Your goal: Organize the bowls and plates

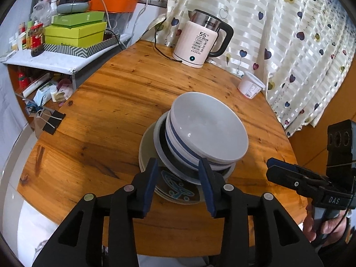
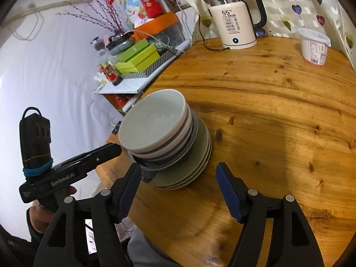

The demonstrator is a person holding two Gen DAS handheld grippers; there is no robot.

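A stack of white bowls with blue bands [image 1: 209, 129] sits tilted on a stack of plates [image 1: 178, 189] on the round wooden table [image 1: 111, 102]. The lowest visible plate has a blue pattern. My left gripper [image 1: 179, 166] is open, its fingers just in front of the stack's near edge. In the right wrist view the bowls [image 2: 155, 122] lean left on greenish plates [image 2: 189, 173]. My right gripper [image 2: 179, 171] is open and empty, to the right of the stack, its left finger near the plates' rim. It also shows in the left wrist view [image 1: 289, 173].
A white electric kettle [image 1: 200, 42] with a cord stands at the table's far side. A white plastic tub [image 1: 251, 84] sits near the curtain. A cluttered shelf with green boxes [image 1: 75, 31] stands to the left. A binder clip [image 1: 53, 120] hangs at the table's left edge.
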